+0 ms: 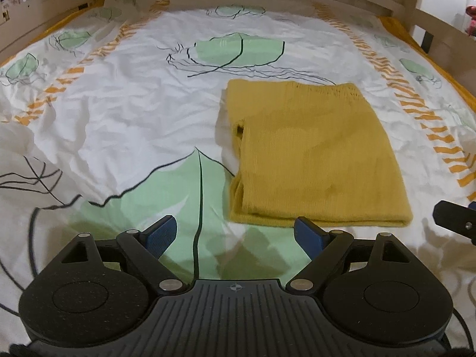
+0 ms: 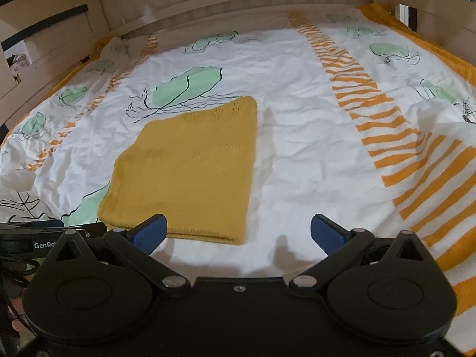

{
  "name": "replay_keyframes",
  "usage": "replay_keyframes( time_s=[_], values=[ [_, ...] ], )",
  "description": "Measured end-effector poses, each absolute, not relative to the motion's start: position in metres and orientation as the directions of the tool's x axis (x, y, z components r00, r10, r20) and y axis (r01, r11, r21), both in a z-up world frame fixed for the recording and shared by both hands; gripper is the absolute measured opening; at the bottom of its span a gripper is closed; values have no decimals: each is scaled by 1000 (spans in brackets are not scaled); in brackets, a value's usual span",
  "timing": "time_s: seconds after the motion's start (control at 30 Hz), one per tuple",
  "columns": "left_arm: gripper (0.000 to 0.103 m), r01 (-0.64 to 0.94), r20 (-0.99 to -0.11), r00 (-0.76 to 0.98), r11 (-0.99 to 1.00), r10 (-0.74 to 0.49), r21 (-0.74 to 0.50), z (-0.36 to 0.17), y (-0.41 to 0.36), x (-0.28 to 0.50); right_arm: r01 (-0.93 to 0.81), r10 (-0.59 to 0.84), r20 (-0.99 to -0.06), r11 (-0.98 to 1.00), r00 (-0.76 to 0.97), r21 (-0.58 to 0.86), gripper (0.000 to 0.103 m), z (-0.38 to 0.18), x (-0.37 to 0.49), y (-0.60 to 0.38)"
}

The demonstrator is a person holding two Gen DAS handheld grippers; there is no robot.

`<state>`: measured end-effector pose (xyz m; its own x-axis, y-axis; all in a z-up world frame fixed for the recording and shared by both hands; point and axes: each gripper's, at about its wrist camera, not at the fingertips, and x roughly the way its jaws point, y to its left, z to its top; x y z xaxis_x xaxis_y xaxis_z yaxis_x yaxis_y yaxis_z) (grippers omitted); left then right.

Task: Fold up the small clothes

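A mustard-yellow knitted garment (image 1: 312, 154) lies folded into a flat rectangle on the bed sheet; it also shows in the right wrist view (image 2: 190, 172). My left gripper (image 1: 235, 232) is open and empty, just short of the garment's near edge and to its left. My right gripper (image 2: 238, 232) is open and empty, near the garment's near right corner, with its left fingertip (image 2: 151, 229) at the near edge. The right gripper's body shows at the right edge of the left wrist view (image 1: 455, 217).
The bed is covered by a white sheet (image 1: 119, 113) with green leaf prints and orange stripes (image 2: 416, 163). Wooden bed rails (image 2: 238, 3) run along the far side and both ends. A crumpled white cloth (image 1: 125, 0) lies at the far left corner.
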<state>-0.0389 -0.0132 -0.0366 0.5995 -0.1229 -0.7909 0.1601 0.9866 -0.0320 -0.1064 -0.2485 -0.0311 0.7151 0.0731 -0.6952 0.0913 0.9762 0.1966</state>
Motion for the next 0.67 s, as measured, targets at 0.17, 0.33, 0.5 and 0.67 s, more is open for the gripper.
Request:
replay_keyframes(
  time_s=[0.17,0.33,0.5,0.67],
  values=[
    [86,163,-797,591,986,-127,-36,-38,-12,-39,96,72,-711,976,699,193,102,-35,-104,-246],
    [86,151,-790,602,988,-116,-30,-36,-8,-39,104,62,-721,978,690,183,102,-37,-104,-245],
    [86,144,-786,608,989,-107,-23,-34,-6,-38,103,66,-732,978,678,183,102,-39,-102,-245],
    [86,129,-791,603,991,-106,-35,-35,-3,-37,105,66,-739,978,671,183,102,-40,-100,-245]
  ],
)
